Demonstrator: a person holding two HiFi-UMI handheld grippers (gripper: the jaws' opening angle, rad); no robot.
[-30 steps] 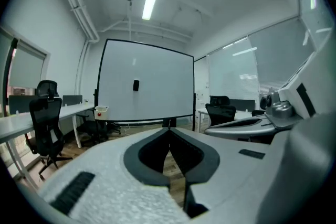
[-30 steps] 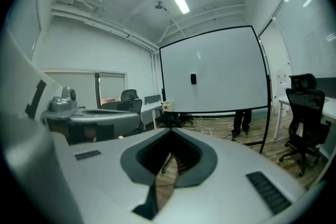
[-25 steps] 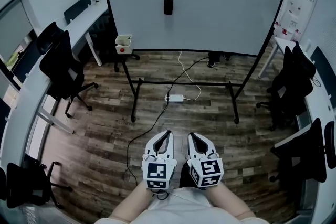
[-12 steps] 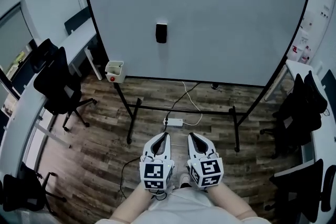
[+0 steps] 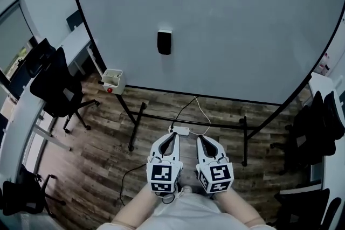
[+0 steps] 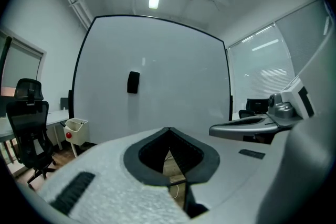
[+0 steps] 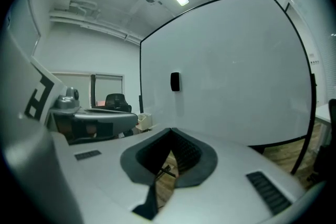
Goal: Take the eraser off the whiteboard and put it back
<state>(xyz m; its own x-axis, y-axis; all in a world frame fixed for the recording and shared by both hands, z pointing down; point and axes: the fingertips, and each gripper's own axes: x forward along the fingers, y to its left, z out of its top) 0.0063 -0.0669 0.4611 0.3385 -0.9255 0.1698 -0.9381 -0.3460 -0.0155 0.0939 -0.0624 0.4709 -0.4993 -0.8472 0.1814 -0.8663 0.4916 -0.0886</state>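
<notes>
The whiteboard (image 5: pixel 226 24) was pale grey-white with a thin black frame, and the eraser (image 5: pixel 164 42) on it was black. My left gripper (image 5: pixel 172 136) and right gripper (image 5: pixel 201 138) were white, each with black-and-white square markers. The floor (image 5: pixel 97 143) showed brown wood planks.

A big whiteboard (image 5: pixel 226 35) stands on a wood floor (image 5: pixel 102 137). A black eraser (image 5: pixel 164 42) sticks to it. Near the bottom, the left gripper (image 5: pixel 170 137) and right gripper (image 5: pixel 202 139) sit side by side, jaws closed, holding nothing. A small white box (image 5: pixel 112 81) hangs by the board's lower left corner.
</notes>
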